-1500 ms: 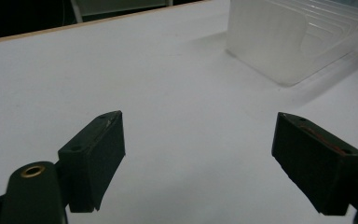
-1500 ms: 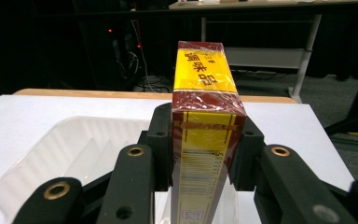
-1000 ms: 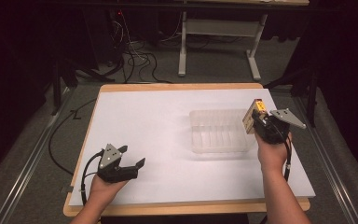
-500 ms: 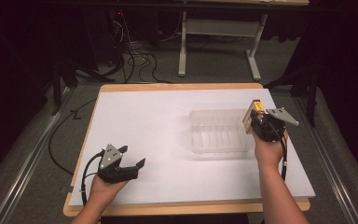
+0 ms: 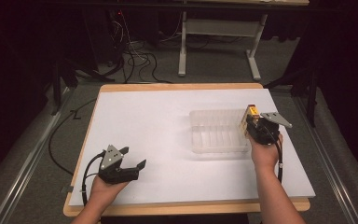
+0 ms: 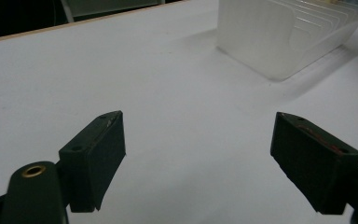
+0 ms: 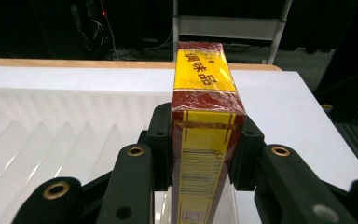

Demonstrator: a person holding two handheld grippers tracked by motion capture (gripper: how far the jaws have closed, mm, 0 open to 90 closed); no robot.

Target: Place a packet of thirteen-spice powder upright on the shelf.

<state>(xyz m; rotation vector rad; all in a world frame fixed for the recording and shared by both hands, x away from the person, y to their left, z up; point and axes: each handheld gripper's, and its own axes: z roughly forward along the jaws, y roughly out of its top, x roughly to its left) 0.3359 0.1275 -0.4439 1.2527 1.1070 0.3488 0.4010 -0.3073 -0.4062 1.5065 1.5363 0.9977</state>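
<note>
Two grippers on a white worktop (image 5: 168, 121). Right gripper (image 5: 252, 126): jaws closed on a yellow-and-red box (image 5: 251, 112), held above the right end of a clear tray (image 5: 216, 133). Compared with a second ago, this gripper and its box sit slightly further left, closer over the tray's right rim; the tray has not shifted. Left gripper (image 5: 133, 158): jaws wide apart, nothing between them, low over the near left part of the worktop, well apart from the tray; unchanged from the earlier frames.

Right gripper view: box (image 7: 205, 121) upright between the jaws, barcode on its near face, yellow top printed with red characters, ribbed tray floor (image 7: 51, 130) below and to the left. High view gives none of this print. Left gripper view: bare worktop (image 6: 168, 93) between the jaws, tray wall (image 6: 279, 37) at upper right.
</note>
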